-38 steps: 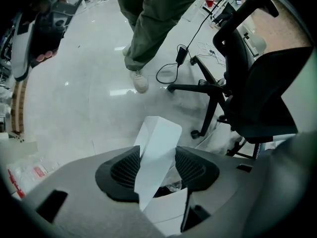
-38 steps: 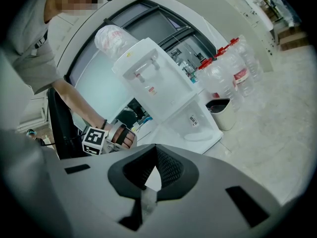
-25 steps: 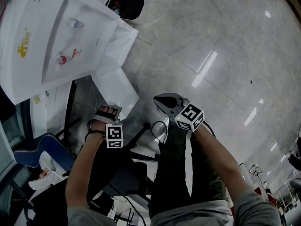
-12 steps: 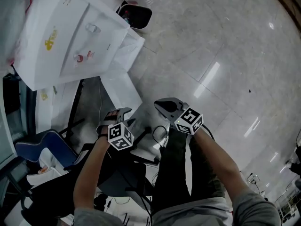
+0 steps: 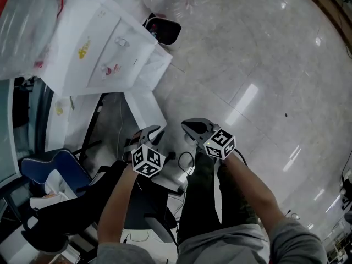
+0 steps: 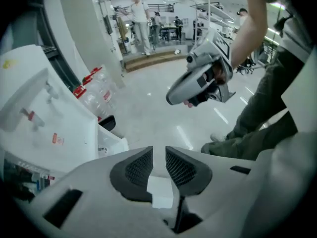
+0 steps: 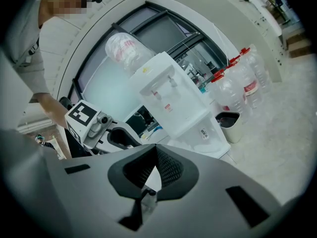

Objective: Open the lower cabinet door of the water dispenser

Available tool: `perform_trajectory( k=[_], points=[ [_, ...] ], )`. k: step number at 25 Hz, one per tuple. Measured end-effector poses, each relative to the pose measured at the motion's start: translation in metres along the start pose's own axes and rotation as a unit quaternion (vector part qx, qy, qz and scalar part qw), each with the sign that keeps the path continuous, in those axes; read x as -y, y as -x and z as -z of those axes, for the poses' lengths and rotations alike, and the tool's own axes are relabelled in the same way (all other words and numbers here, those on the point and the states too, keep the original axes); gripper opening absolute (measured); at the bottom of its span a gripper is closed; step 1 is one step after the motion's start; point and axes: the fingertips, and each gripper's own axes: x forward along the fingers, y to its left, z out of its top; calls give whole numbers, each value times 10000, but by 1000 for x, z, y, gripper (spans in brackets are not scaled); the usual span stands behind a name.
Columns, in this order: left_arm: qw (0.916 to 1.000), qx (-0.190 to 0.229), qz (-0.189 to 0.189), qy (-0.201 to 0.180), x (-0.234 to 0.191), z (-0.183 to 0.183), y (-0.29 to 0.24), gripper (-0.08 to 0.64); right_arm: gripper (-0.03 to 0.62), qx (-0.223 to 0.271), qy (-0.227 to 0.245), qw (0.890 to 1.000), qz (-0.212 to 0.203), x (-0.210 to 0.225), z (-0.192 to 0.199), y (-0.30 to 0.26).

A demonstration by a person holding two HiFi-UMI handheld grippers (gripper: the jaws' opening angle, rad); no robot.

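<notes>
Left gripper raised, rolled, empty jaws just closing

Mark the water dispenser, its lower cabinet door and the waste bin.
water dispenser (image 5: pixel 96 37), head view, white upper body.
lower cabinet door (image 5: pixel 144 106), head view, open panel's face.
waste bin (image 7: pixel 234 132), right gripper view, side wall.

Glossy grey tiled floor, white water dispenser standing on it, dark bin just beside it
</notes>
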Motion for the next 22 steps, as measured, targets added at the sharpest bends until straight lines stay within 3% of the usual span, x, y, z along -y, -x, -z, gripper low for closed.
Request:
perform_trajectory(
  k=[5, 10, 17, 22],
  points=[
    [9910, 605, -421, 1121, -2, -49, 47, 60, 11, 103, -25, 9999, 110, -22, -35, 24],
    [9672, 1197, -727, 2117, 1, -95, 100, 31, 9, 184, 35, 9996, 200, -53, -72, 54],
    [9365, 2070, -1344, 2490, 2, -164, 183, 11, 9, 391, 357, 9981, 317, -103, -137, 108],
    [9208, 2444, -1687, 2530, 16, -200, 243, 9, 11, 593, 401, 9963, 485, -139, -167, 150]
  ],
)
